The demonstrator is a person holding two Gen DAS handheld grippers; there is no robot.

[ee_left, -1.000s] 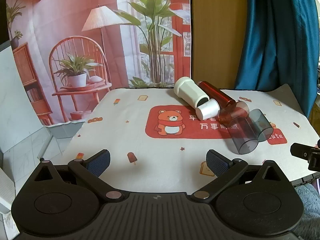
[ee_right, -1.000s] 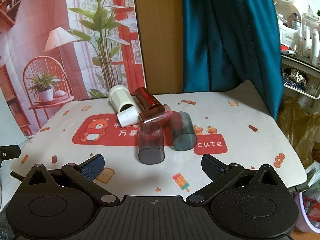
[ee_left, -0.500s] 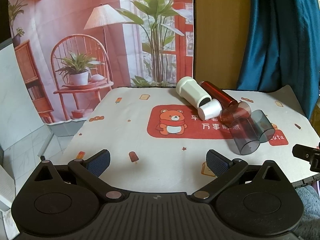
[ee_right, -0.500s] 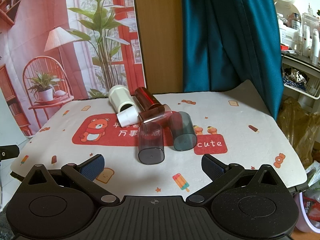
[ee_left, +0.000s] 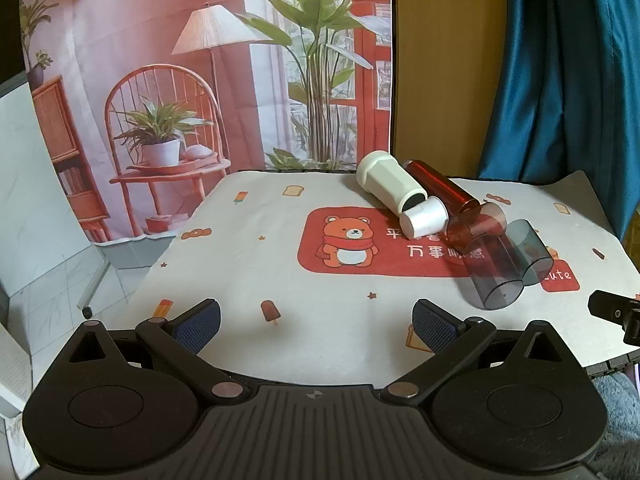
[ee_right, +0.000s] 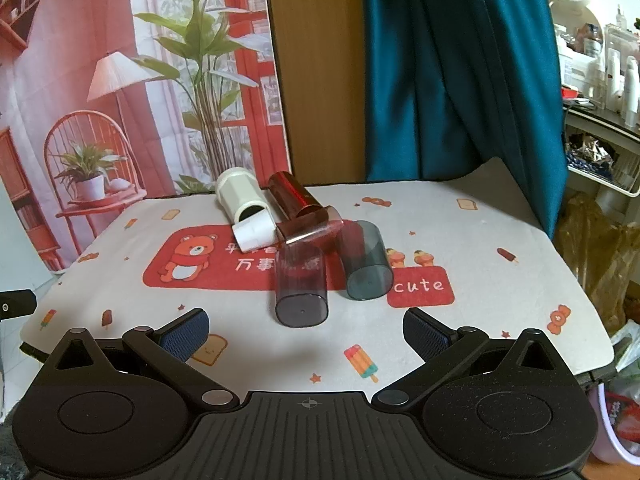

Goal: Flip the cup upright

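Note:
Several cups lie on their sides in a pile on the table mat [ee_right: 480, 240]: a large white cup [ee_right: 240, 198], a small white cup [ee_right: 256, 233], two red translucent cups [ee_right: 294, 196] [ee_right: 310, 226], and two grey translucent cups [ee_right: 300, 288] [ee_right: 366, 266]. The pile also shows in the left wrist view, with the large white cup [ee_left: 390, 186] and a grey cup [ee_left: 494, 274]. My right gripper [ee_right: 306, 330] is open and empty, just short of the nearest grey cup. My left gripper [ee_left: 316, 320] is open and empty, left of the pile.
A printed backdrop [ee_left: 180, 80] hangs behind the table, with a wooden panel [ee_right: 320, 80] and a teal curtain [ee_right: 460, 72] beside it. Shelves with bottles [ee_right: 600, 64] and bags stand off the table's right edge. A red bear print [ee_left: 348, 242] marks the mat's middle.
The left wrist view has shifted slightly, with the cups a little further right and lower in frame. The right gripper and cups have not visibly moved.

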